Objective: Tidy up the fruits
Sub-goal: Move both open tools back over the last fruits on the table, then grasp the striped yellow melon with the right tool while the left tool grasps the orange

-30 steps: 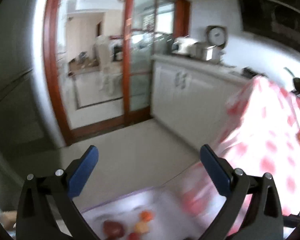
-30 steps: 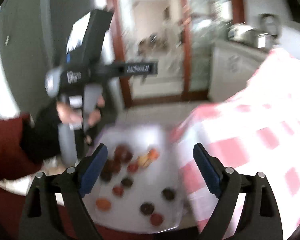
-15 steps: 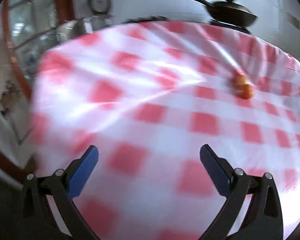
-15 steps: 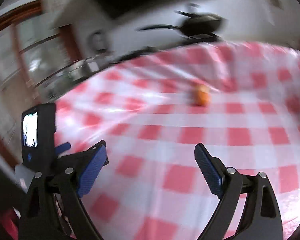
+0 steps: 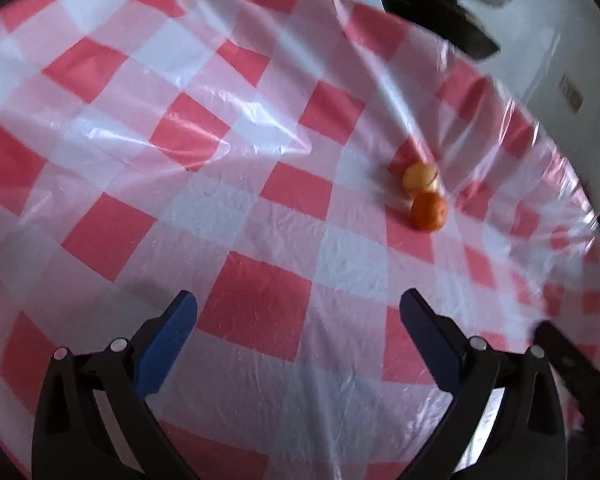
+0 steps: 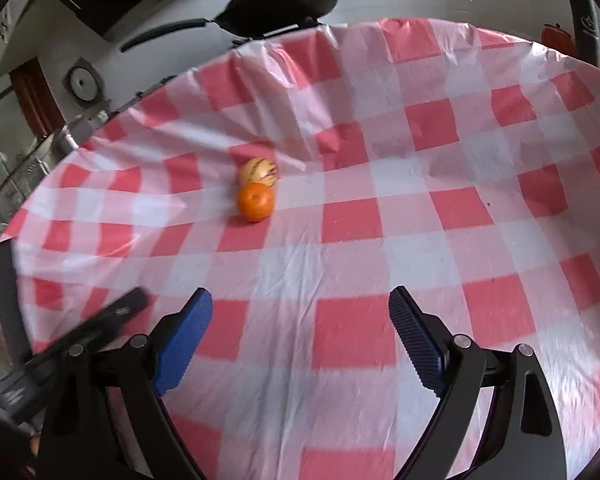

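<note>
Left gripper (image 5: 298, 316): fingers (image 5: 168, 338) spread wide, nothing between them, touching nothing. They hang above the desk (image 5: 140, 160), which is covered by a red-and-white checked plastic cloth.

Right gripper (image 6: 300, 312): fingers (image 6: 416, 338) likewise spread wide and empty, above the same checked cloth (image 6: 440, 168). Part of the other handheld device shows at the lower left edge of the right wrist view.

Fruits: an orange fruit (image 6: 256, 201) and a pale yellow fruit with dark stripes (image 6: 259, 171) lie on the cloth, touching each other, well ahead of both grippers. In the left wrist view the orange fruit (image 5: 429, 211) sits ahead and to the right of the fingers, the yellow fruit (image 5: 420, 176) just behind it. In the right wrist view the pair lies ahead and to the left.

Orientation: both fruits are near round; no long axis can be told.

A dark pan (image 6: 284, 2) stands beyond the far desk edge.
</note>
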`<action>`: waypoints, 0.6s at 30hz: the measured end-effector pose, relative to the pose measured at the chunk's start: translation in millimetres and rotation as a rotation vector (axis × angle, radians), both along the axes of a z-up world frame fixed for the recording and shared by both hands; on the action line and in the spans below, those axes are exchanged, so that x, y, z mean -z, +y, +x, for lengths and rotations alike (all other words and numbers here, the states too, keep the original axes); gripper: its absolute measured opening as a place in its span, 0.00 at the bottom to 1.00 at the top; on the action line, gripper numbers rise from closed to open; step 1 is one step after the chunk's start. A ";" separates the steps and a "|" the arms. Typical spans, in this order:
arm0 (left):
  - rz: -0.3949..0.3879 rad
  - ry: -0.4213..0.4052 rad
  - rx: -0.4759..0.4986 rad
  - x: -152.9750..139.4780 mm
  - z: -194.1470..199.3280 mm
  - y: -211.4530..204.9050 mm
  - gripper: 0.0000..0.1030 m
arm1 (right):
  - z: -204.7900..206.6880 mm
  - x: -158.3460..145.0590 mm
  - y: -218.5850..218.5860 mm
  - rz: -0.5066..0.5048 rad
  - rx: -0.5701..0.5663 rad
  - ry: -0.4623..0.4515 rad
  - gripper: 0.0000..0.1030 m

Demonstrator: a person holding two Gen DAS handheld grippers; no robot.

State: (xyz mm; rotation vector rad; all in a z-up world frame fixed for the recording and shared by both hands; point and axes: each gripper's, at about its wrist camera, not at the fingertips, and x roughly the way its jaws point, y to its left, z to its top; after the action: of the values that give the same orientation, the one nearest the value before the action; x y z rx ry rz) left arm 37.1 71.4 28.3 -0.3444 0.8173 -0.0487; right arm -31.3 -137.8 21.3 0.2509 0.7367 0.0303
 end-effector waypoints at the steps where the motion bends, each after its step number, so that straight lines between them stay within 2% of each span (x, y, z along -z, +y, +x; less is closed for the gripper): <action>1: -0.033 -0.012 -0.004 1.6 -2.2 3.6 0.99 | 6.0 1.0 0.3 -0.006 0.003 0.004 0.85; 5: -0.098 -0.055 0.004 -0.5 -10.7 11.9 0.99 | 35.9 14.0 3.8 -0.030 0.026 0.029 0.85; 12: -0.224 -0.028 -0.016 8.6 -7.8 26.0 0.99 | 59.3 28.8 15.6 -0.056 0.050 0.059 0.85; 18: -0.241 -0.024 -0.031 9.2 -9.2 29.9 0.99 | 75.7 27.7 22.7 -0.063 0.047 0.054 0.85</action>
State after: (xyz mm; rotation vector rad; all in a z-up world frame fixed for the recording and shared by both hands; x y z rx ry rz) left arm 27.9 101.2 19.2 -0.5825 0.7831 -0.1227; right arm 44.4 -115.1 -6.4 0.2094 0.7841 -0.0439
